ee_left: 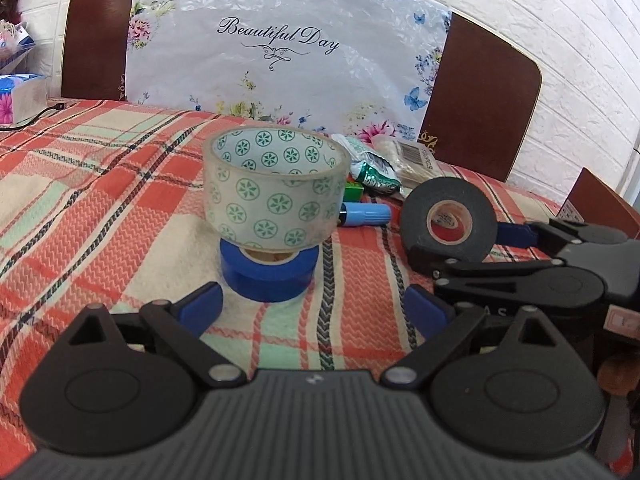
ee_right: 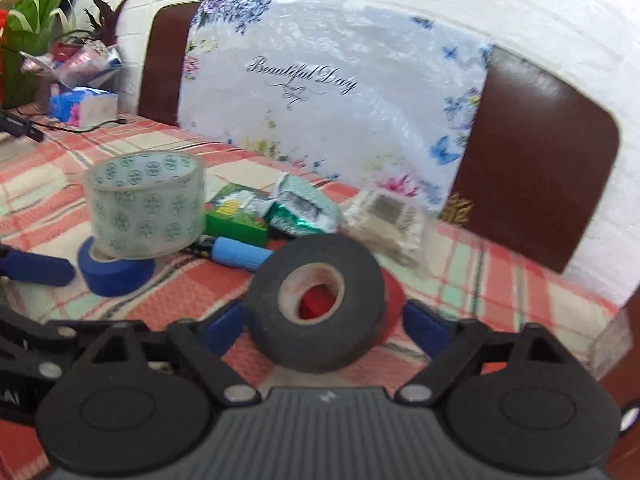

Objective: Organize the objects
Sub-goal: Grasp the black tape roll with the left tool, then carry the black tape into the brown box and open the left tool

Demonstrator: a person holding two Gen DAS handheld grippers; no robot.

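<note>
The job in hand looks like stacking the tape rolls into one pile. The right gripper (ee_right: 324, 322) pinches the black roll of cloth tape (ee_right: 320, 308) across its round edge, with the hole facing the camera. Something red shows behind it, but I cannot tell what it is. The left gripper (ee_left: 312, 310) has its tongs spread wide with nothing in them, just in front of the pile. In the pile, the clear roll of sticky tape with green round marks (ee_left: 276, 188) sits on the small blue roll of tape (ee_left: 268, 276), on the red and cream checked tablecloth (ee_left: 100, 200). The black roll is near the pile, off to its right. Next, I think it must be lifted over the clear roll, turned flat and set down softly, because the pile looks wobbly.
</note>
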